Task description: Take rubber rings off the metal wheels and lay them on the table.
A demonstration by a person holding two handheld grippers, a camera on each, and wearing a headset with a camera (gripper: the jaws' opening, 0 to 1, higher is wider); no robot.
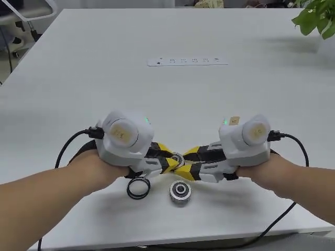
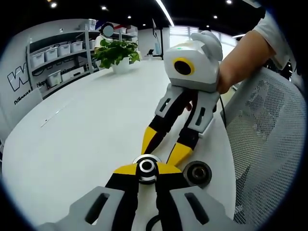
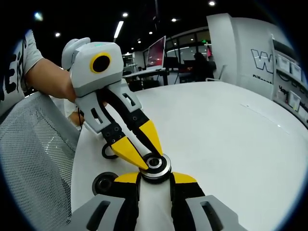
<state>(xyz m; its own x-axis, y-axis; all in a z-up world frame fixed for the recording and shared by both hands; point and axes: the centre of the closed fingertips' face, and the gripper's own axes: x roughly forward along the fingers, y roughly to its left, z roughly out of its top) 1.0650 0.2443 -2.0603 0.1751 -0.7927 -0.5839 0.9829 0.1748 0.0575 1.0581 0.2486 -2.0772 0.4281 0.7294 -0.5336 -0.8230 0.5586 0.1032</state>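
Note:
A small metal wheel (image 1: 177, 158) with a dark band round it hangs just above the white table (image 1: 172, 99), held between both grippers. My left gripper (image 1: 170, 162) comes in from the left, and its yellow jaws are shut on the wheel (image 2: 147, 167). Facing it from the right, my right gripper (image 1: 185, 166) also grips the wheel (image 3: 156, 165) at its jaw tips. A loose black rubber ring (image 1: 138, 187) lies flat below the left gripper. Beside it rests a second metal wheel (image 1: 180, 191).
The table's front edge runs close under the ring and the second wheel. A white power strip (image 1: 187, 61) lies far back at the centre, and a potted plant (image 1: 316, 18) stands at the far right corner. Black cables trail off both grippers.

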